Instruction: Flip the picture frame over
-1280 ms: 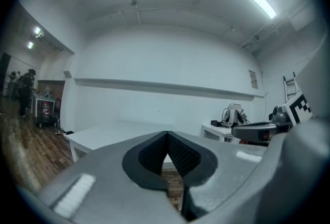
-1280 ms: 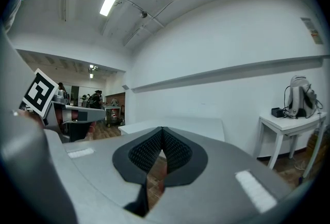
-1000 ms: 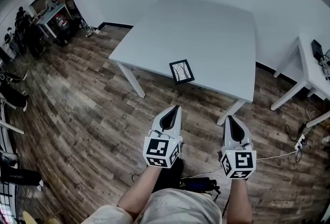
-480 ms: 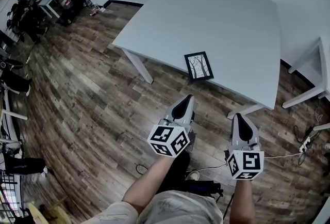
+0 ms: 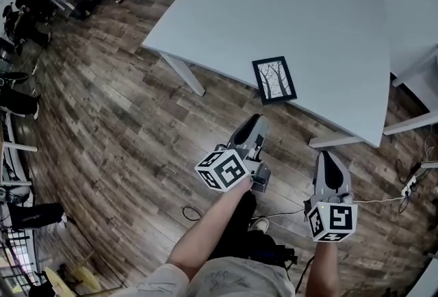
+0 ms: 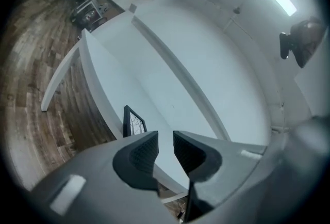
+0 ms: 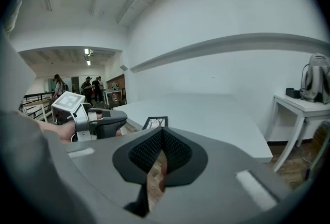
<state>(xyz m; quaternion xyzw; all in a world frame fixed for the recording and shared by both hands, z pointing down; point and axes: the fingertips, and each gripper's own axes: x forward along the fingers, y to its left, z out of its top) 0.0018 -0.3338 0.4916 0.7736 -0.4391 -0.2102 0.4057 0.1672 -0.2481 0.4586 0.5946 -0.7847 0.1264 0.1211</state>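
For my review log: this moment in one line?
black-framed tree picture: face-up, white table edge | left claw: open, empty | right claw: shut, empty

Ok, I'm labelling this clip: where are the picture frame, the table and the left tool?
picture frame (image 5: 274, 79): head view, on the tree print.
table (image 5: 274, 8): head view, bare top.
left tool (image 5: 257, 119): head view, between its fingertips.
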